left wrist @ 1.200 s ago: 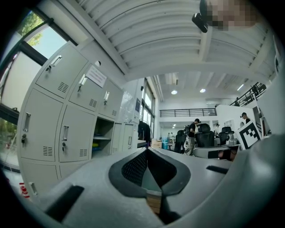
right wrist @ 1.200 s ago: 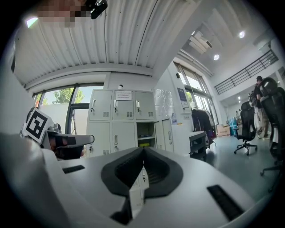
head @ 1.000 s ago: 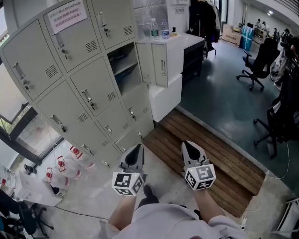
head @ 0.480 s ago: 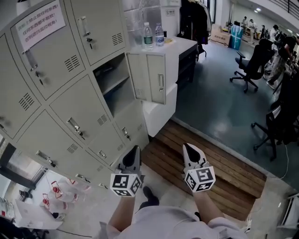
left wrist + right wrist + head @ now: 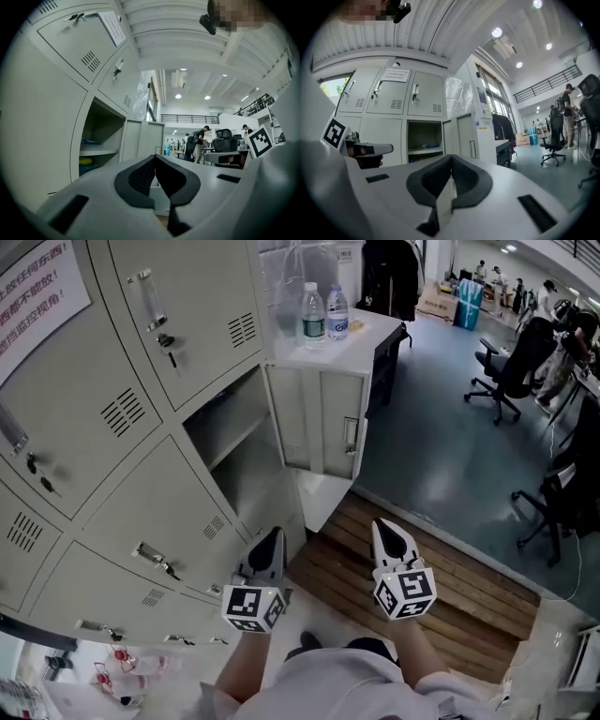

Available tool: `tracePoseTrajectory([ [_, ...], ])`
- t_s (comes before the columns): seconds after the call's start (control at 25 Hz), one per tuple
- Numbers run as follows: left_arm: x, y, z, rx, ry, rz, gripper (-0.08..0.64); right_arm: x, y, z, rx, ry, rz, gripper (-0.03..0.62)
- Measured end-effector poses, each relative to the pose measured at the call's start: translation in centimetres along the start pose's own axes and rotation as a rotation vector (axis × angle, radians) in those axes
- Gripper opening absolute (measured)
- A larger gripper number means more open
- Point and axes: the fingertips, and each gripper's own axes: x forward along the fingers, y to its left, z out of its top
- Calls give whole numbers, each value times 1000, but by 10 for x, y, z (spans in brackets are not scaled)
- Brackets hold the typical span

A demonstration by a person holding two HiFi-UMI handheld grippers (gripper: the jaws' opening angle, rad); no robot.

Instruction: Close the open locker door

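A white notice [image 5: 33, 282] with red Chinese print, too cropped to read, is hanging on the pale grey steel locker bank [image 5: 122, 512]. Its open grey locker door [image 5: 319, 423] is standing out below two clear water bottles [image 5: 313, 313]. The left gripper [image 5: 272, 538] and right gripper [image 5: 386, 529] are hovering below it, jaws pressed together and empty, over brown wooden floor slats [image 5: 469, 573] bordering a dark office floor [image 5: 441, 437].

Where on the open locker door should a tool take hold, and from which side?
Probably the free vertical edge of the open locker door, beside its handle: it stands farthest from the hinge and is thin. Come from the right with the right tool, which is nearer but shut.
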Motion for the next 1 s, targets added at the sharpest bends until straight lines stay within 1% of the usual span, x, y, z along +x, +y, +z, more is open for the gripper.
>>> tracePoseTrajectory([
  [0.12, 19, 15, -4, -10, 9, 10, 8, 26, -9, -1, 3, 9, 0, 12],
  [0.24, 36, 23, -3, -11, 9, 34, 8, 49, -21, 1, 2, 9, 21, 12],
  [0.4, 57, 28, 4, -14, -8, 95, 8, 81, -38, 7, -4, 15, 71, 12],
  [0.56, 78, 33, 10, 1, -26, 153, 8, 108, -57, 16, -17, 1, 116, 12],
  [0.8, 96, 26, 8, -22, -34, 220, 8, 136, -94, 16, -33, 20, 156, 12],
  [1.0, 97, 24, 9, -9, -26, 283, 8, 173, -111, 24, -72, 10, 199, 12],
])
